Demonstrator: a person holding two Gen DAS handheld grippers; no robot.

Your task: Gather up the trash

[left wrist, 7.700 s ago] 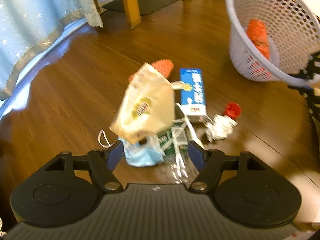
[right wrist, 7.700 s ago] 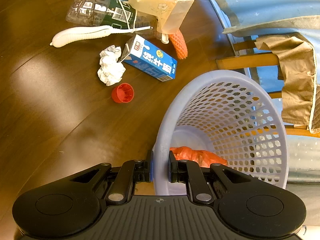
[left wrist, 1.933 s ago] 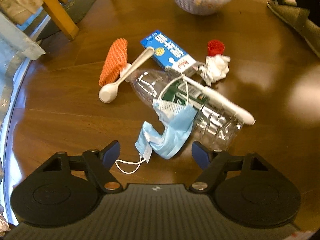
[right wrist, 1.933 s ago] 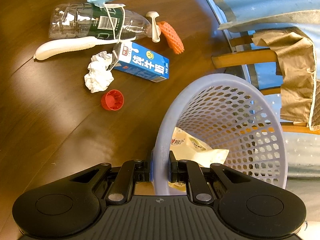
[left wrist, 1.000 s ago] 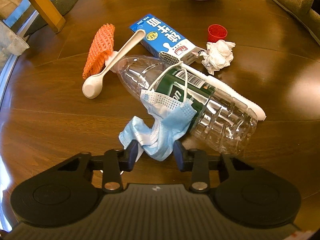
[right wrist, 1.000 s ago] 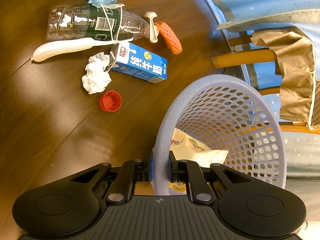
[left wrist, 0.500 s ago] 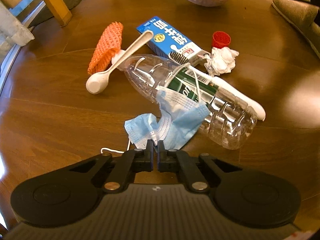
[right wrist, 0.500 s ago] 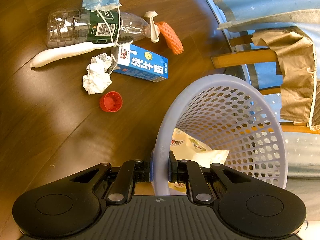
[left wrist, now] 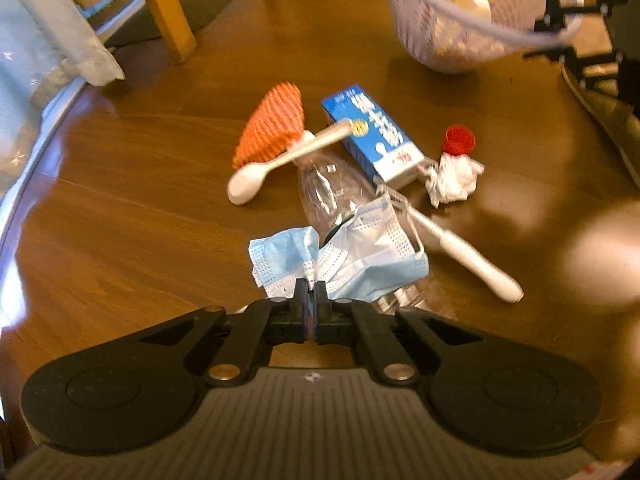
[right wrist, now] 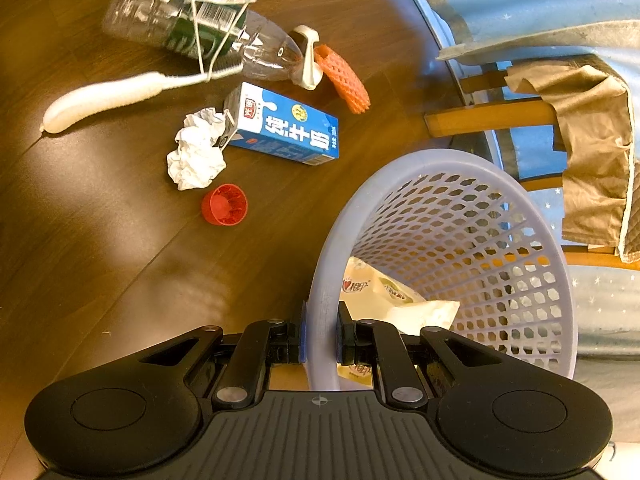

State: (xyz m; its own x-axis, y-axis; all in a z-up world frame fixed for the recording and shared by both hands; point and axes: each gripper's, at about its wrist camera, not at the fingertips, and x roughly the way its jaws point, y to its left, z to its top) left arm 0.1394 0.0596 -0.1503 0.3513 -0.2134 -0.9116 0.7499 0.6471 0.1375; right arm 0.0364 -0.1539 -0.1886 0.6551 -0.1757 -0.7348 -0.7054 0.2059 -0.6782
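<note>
Two grippers busy: left gripper [left wrist: 311, 286] pinches blue face mask [left wrist: 352, 256], draped over clear bottle [right wrist: 188, 32] lying lengthwise, neck toward orange net [right wrist: 346, 80]; right gripper [right wrist: 320, 340] clamps basket [right wrist: 460, 168] rim.

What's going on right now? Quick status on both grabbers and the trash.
Left gripper shut on mask. Right gripper shut on basket rim. Mask's ear loop snagged around toothbrush over bottle; may drag them.
</note>
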